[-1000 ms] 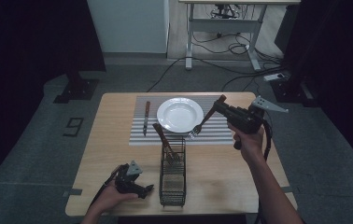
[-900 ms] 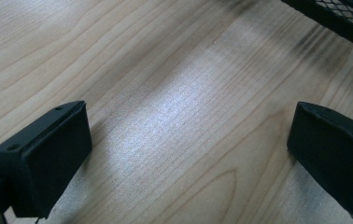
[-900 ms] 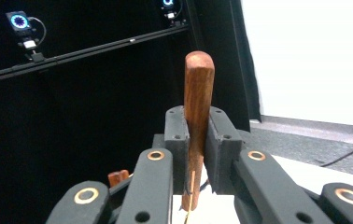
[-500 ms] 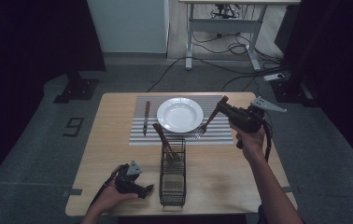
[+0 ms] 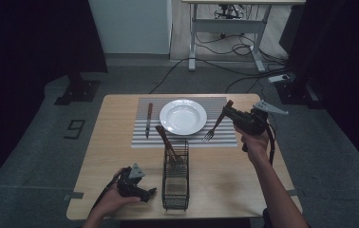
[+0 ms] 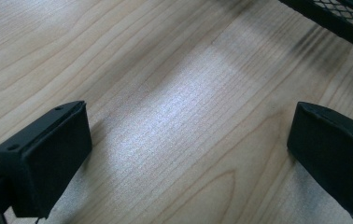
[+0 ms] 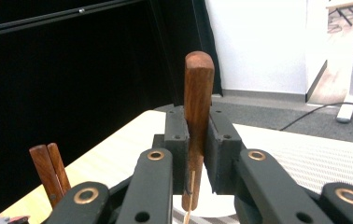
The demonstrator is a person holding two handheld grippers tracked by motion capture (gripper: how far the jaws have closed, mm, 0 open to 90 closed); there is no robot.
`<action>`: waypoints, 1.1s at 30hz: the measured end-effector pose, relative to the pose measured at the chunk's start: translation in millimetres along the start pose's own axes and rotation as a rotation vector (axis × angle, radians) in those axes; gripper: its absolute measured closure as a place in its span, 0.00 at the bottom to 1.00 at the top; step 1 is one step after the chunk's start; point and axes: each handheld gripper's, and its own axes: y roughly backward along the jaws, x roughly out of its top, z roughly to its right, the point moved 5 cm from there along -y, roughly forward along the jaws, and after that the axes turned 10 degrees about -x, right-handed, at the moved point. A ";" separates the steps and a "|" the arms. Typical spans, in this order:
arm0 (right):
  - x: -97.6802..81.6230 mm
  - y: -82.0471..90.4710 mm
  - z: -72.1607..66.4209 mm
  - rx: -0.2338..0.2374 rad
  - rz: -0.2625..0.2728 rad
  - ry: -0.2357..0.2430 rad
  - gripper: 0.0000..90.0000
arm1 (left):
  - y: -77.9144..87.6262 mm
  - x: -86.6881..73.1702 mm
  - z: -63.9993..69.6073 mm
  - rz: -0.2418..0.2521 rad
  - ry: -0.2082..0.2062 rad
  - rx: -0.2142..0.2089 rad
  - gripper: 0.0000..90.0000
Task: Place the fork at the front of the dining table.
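Observation:
My right gripper [image 5: 226, 113] is shut on the wooden handle of a fork [image 5: 215, 126]. The fork hangs tilted, tines down, just above the striped placemat [image 5: 142, 140] right of the white plate [image 5: 183, 116]. In the right gripper view the handle [image 7: 199, 84] stands upright between the pads of my right gripper [image 7: 198, 140]. A wooden-handled knife [image 5: 148, 118] lies on the mat left of the plate. My left gripper [image 5: 146, 192] rests at the table's near edge, left of the wire basket [image 5: 175, 176]. In the left gripper view my left gripper [image 6: 188, 154] is open over bare wood.
The wooden table [image 5: 111, 142] carries the black wire basket [image 6: 338, 18], which holds two wooden-handled utensils [image 5: 165, 140] leaning up and to the left; their handles [image 7: 48, 168] stand low at the left. Cables and a desk frame lie on the floor beyond the table.
My right hand has sunk with the fork, bringing the tines down close to the mat right of the plate. The left hand has stayed in place.

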 end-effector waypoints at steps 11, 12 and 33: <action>-13.5 -10.9 4.9 -0.034 -0.052 0.024 0.89 | -0.3 0.2 0.3 0.001 0.001 0.000 0.00; -18.0 -14.3 4.9 -0.045 -0.069 0.038 0.89 | -0.3 0.2 0.3 0.001 0.000 0.000 0.00; -35.4 -26.5 24.6 -0.181 -0.146 0.101 0.89 | -0.6 0.5 0.9 0.000 -0.002 0.000 0.00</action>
